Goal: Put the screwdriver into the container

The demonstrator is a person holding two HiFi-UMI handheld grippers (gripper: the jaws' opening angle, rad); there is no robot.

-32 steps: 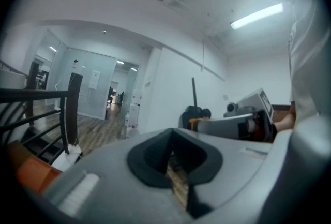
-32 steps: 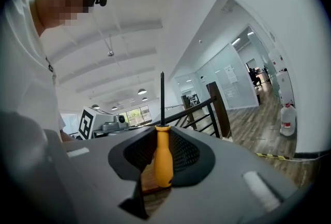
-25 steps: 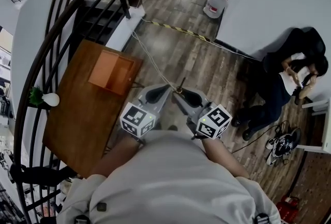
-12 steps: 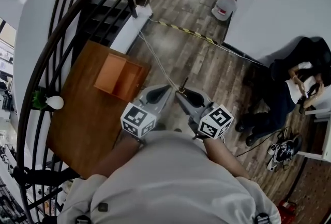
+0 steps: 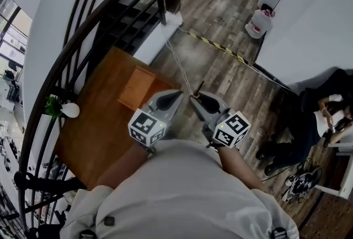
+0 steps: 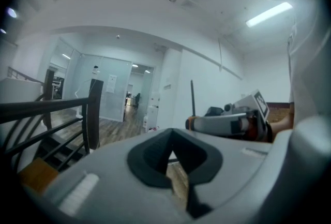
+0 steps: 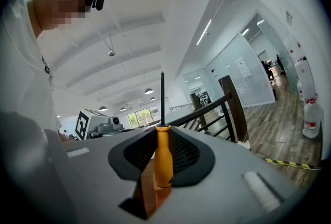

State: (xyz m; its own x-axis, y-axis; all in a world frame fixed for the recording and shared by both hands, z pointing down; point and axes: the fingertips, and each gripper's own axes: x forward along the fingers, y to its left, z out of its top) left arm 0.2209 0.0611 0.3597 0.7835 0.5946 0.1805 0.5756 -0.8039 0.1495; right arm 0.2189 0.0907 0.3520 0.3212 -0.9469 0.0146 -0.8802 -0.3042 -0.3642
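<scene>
Screwdriver (image 7: 163, 158) clamped by its handle in right hand-held gripper (image 5: 196, 99).

I've got an orange handle and black shaft on the screwdriver (image 7: 163, 158). The right gripper (image 5: 195, 100) is grey with black pads (image 7: 187, 153) and a black-and-white marker cube (image 5: 230, 129). The orange-brown container (image 5: 138, 88) sits on a darker brown table (image 5: 94, 127).

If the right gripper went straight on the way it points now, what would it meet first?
Most likely the dark stair railing, straight ahead in the right gripper view. The right gripper, shut on the screwdriver, seems to pass above the table; depth is unclear.
</scene>
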